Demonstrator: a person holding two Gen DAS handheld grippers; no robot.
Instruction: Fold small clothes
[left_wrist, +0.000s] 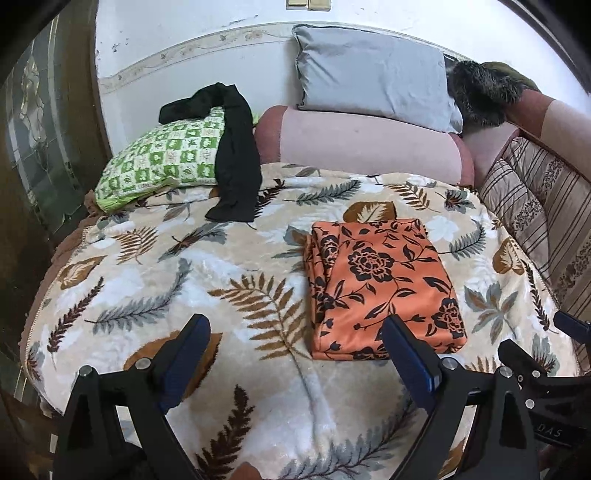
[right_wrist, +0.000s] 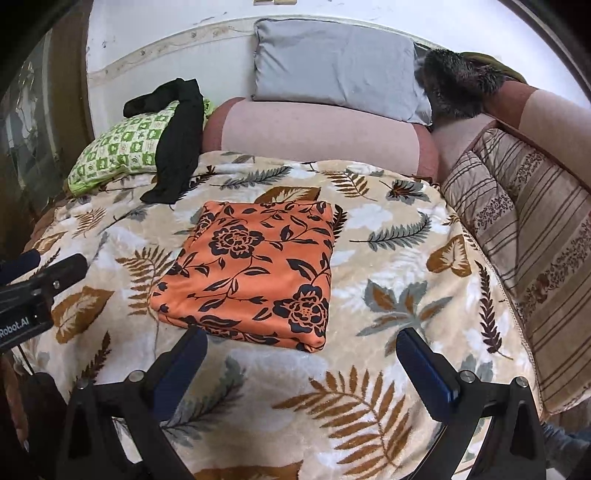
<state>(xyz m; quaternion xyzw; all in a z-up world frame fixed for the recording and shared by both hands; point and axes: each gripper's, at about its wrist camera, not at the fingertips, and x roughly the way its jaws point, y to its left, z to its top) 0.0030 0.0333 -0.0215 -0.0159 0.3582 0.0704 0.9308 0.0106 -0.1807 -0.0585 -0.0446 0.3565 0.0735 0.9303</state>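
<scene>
Left wrist view: the left gripper (left_wrist: 295, 354) gapes wide and empty; the folded orange floral garment (left_wrist: 384, 284) lies just ahead, toward its right finger.

Right wrist view: the right gripper (right_wrist: 301, 363) is equally wide and empty, that garment just ahead-left. It looks finished; next likely means reaching far ahead-left for the black garment (right_wrist: 177, 136).

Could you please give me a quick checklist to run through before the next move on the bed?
1. Left claw open and holding nothing: ok.
2. Right claw open and holding nothing: ok.
3. Orange floral cloth folded into a neat rectangle, flat on the leaf blanket: ok.
4. Black garment folded: not ok, draped unfolded over the green pillow.
5. Black garment within easy reach: cannot tell.
</scene>
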